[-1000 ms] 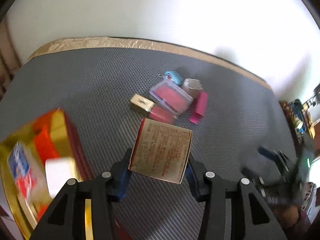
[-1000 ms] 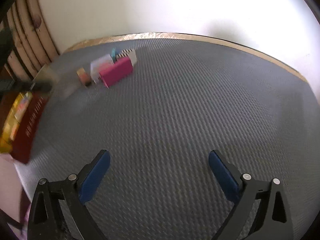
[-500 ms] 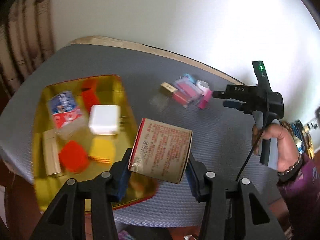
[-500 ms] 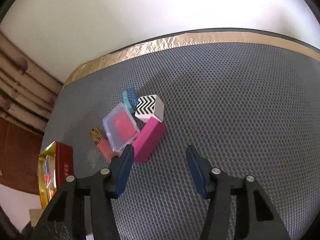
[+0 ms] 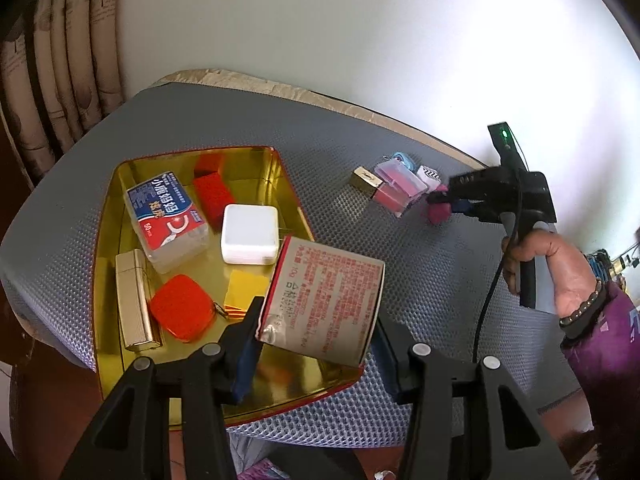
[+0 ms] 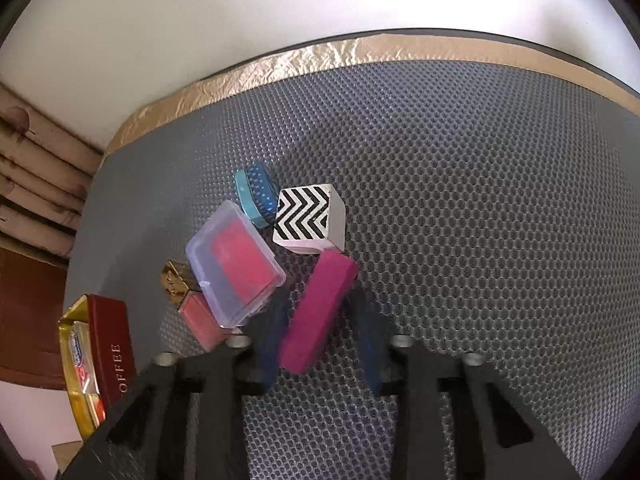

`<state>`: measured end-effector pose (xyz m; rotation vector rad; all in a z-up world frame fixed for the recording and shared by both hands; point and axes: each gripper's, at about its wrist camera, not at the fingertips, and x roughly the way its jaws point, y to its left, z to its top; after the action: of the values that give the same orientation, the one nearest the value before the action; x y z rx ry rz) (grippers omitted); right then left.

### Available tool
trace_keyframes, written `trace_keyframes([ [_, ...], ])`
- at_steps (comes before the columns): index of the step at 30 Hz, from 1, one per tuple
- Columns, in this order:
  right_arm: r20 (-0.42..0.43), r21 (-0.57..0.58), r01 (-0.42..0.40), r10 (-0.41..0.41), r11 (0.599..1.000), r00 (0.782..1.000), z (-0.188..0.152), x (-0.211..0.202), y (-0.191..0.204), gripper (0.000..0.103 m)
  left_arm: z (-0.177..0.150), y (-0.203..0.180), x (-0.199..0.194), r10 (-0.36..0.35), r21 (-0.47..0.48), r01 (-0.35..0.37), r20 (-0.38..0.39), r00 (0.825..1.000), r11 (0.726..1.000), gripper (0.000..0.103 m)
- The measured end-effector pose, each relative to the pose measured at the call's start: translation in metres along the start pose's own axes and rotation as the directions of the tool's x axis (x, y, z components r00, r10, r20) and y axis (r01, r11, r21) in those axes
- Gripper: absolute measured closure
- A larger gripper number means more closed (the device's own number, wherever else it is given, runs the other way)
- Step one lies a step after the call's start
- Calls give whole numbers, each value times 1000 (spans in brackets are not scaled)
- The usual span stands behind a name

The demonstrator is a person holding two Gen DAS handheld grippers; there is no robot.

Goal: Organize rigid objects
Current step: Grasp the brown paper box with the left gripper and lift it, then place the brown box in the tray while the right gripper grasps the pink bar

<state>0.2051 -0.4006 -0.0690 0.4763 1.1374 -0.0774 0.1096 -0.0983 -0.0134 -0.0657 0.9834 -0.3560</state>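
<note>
My left gripper (image 5: 316, 340) is shut on a tan carton with red print (image 5: 324, 300) and holds it tilted over the near right corner of the gold tin (image 5: 104, 240). Further right on the grey mat, a hand (image 5: 540, 256) holds my right gripper (image 5: 444, 204) at a small pile. In the right wrist view, the magenta block (image 6: 320, 304) lies on the mat between the blue pads of my right gripper (image 6: 320, 340). Those jaws are blurred as they close on the block.
Beside the block lie a clear case with a red insert (image 6: 236, 260), a chevron cube (image 6: 308, 216), a teal piece (image 6: 254, 192) and a gold-capped pink item (image 6: 192, 304). The tin holds a white charger (image 5: 250, 234), a floss box (image 5: 168, 212), a gold lighter (image 5: 134, 300) and red pieces.
The left gripper carried the carton leftwards until it hung over the tin. The right gripper came up to the pile and its wide jaws closed around the magenta block.
</note>
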Motion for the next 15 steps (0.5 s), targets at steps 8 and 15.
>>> trace_keyframes([
  [8, 12, -1, -59, 59, 998, 998, -16, -6, -13, 89, 10, 20, -20, 108, -18, -107, 65, 992, 994, 53],
  [15, 28, 33, -190, 189, 981, 982, -58, -37, -43, 89, 32, 33, -14, 233, 57, -239, 87, 968, 969, 52],
])
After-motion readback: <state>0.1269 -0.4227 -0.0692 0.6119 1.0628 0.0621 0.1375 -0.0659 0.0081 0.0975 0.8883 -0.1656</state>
